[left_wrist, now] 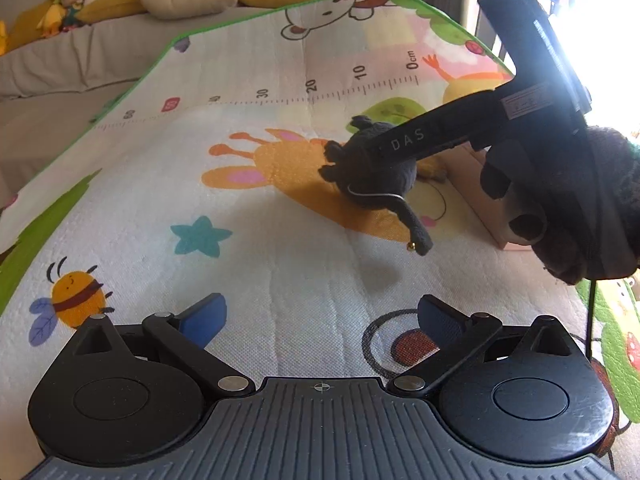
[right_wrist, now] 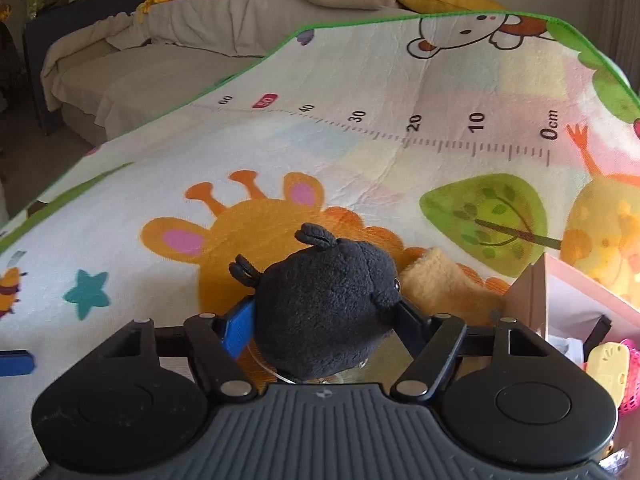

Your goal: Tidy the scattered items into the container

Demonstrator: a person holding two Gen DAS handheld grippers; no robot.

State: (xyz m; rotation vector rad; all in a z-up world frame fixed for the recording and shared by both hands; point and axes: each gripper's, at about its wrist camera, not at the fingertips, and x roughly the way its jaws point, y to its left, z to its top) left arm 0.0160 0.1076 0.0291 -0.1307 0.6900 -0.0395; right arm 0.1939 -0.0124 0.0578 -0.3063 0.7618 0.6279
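Right gripper closed around dark plush toy, centre of its frame, blue pad pressed to its side. Keep squeeze firm; carry right toward pink box, lower right, clearing its wall before letting go. Avoid yellow plush just beyond. Left gripper spread wide, empty, bottom of its view.

A dark grey fleece plush toy, matt and nubbly, lies on a soft, printed, quilted cloth play mat; the pink container looks like smooth cardboard.
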